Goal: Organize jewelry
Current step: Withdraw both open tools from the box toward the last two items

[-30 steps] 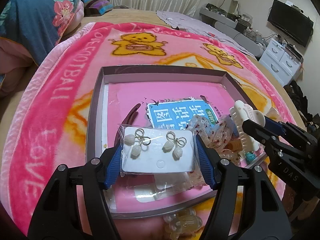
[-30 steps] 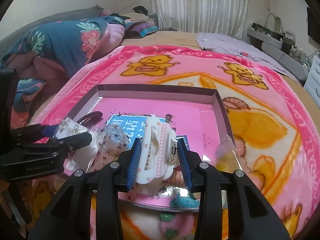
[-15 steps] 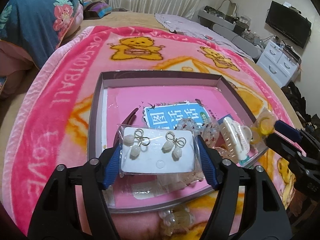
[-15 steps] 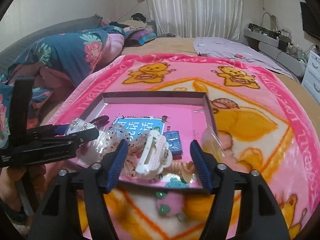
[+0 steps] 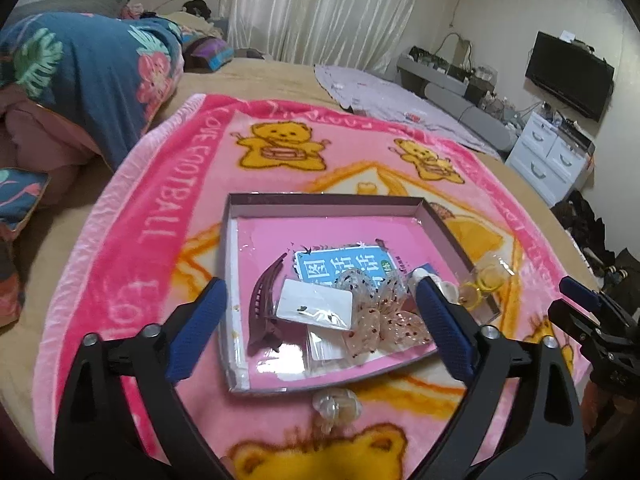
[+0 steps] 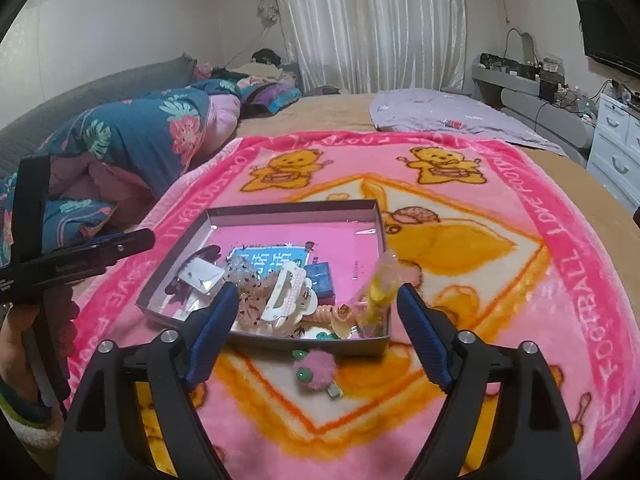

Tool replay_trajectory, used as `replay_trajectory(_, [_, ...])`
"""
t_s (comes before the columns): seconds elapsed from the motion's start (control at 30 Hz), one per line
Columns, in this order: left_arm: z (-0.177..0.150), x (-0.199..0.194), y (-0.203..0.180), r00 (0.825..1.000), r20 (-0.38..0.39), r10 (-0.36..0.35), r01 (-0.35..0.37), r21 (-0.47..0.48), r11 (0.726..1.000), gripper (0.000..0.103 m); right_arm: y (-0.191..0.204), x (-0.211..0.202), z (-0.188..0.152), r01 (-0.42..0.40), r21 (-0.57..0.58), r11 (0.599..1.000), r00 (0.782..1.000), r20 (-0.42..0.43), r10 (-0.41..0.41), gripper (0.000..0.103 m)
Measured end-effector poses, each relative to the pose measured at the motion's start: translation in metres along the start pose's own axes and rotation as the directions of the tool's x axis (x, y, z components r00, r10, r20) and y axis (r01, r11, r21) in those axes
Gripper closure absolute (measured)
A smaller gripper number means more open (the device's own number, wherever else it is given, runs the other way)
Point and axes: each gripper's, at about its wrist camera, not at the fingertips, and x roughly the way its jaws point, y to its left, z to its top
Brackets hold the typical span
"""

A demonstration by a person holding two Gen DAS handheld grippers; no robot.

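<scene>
Holding nothing: the left gripper has its blue-padded jaws spread wide, just opened, with no item touching either pad. The right gripper likewise stands agape, jaws just opened and empty.

Item 1: shallow grey cardboard tray with pink lining, lying on the pink bear-print fleece blanket.

Item 2: white earring card in a clear sleeve, lying flat inside the tray at about 7 o'clock. Probably light, thin, slippery in its film; best taken across the short edges, not over the studs.

Item 3: maroon plastic alligator hair clip, at 9 o'clock of the card, touching it. Stiff, narrow; grip mid-body.

Item 4: translucent speckled fabric bow, at 3 o'clock of the card. Soft, will crush.

Item 5: white plastic claw clip, near the tray's front wall. Rigid but springy; hold its flanks.

Item 6: pink pom-pom clip, outside the tray at 6 o'clock, on the blanket, not yet sorted.

Item 7: clear beaded ornament, also outside, just beside the front wall.
</scene>
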Motion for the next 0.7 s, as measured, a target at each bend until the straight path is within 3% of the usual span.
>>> replay_trajectory(0.3, [-0.006, -0.044, -0.011, 0.998, 0.058, -0.013, 0.013, 0.006, 1.0, 0.01, -0.002, -0.034, -0.001, -0.01, 0.007, 1.0, 0.999, 0.044, 0.01, 0.019])
replay_trajectory(0.7, [-0.027, -0.077, -0.029, 0.998, 0.06, -0.003, 0.001, 0.035, 0.999, 0.01, 0.002, -0.064, -0.01, -0.021, -0.015, 1.0, 0.997, 0.068, 0.022, 0.017])
